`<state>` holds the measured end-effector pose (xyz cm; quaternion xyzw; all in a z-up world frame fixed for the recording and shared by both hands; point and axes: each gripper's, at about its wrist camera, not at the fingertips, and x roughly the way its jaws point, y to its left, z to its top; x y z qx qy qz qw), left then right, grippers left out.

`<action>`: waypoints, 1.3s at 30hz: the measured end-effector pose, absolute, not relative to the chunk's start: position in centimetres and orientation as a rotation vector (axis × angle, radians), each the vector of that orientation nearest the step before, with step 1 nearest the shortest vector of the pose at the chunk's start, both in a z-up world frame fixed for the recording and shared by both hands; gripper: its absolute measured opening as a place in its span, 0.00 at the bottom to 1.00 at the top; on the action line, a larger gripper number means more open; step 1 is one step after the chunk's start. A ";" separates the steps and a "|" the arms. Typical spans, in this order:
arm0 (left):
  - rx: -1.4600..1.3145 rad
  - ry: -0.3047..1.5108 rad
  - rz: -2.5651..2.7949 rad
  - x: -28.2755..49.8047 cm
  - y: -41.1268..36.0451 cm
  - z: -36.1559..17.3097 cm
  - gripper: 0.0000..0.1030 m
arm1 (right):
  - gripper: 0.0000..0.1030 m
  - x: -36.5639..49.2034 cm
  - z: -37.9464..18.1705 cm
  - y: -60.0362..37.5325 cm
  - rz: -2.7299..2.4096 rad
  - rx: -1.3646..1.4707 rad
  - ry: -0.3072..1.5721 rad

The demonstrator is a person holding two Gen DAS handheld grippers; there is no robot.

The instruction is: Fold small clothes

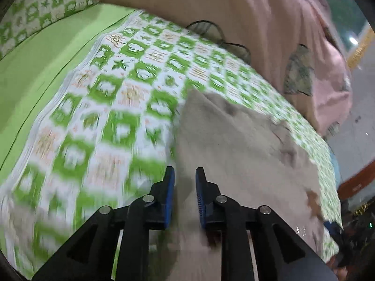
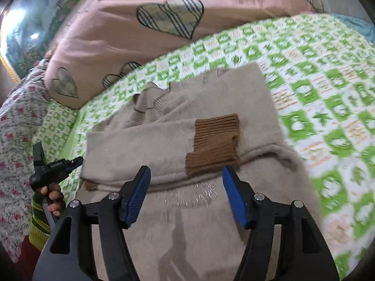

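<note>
A small beige sweater (image 2: 164, 138) lies on the green checked bedsheet (image 2: 316, 82), one sleeve folded across its body and ending in a brown ribbed cuff (image 2: 213, 140). My right gripper (image 2: 186, 172) hovers over the sweater's near part, jaws wide open, nothing between the pads. In the left wrist view the same sweater (image 1: 234, 145) fills the lower right. My left gripper (image 1: 184, 172) is over its left edge with a narrow gap between the blue pads, and no cloth is caught there. The left gripper (image 2: 76, 161) also shows at the sweater's left side, held by a hand (image 2: 52, 196).
A pink pillow with plaid hearts (image 2: 164, 11) lies along the far side of the bed (image 1: 281, 35). A black cable (image 1: 211, 29) rests by it. Plain green sheet (image 1: 46, 58) lies to the left, floral cloth (image 2: 14, 128) beyond the bed's edge.
</note>
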<state>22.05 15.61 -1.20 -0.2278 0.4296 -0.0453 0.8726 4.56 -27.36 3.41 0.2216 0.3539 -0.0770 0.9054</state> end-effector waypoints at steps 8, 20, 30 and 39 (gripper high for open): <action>-0.425 0.914 -0.176 7.7 13.2 -0.8 0.40 | 0.63 -3.2 4.5 -27.6 -0.103 0.389 0.729; -0.372 1.068 -0.241 -6.4 10.7 -5.6 0.47 | 0.63 -15.7 2.6 -26.3 0.091 0.360 0.799; -0.359 1.091 -0.313 -7.2 9.5 -7.3 0.48 | 0.63 -19.2 -3.3 -26.9 0.099 0.421 0.963; -0.373 1.136 -0.427 -6.9 8.7 -8.7 0.23 | 0.45 -15.9 -5.1 -24.2 0.235 0.355 1.002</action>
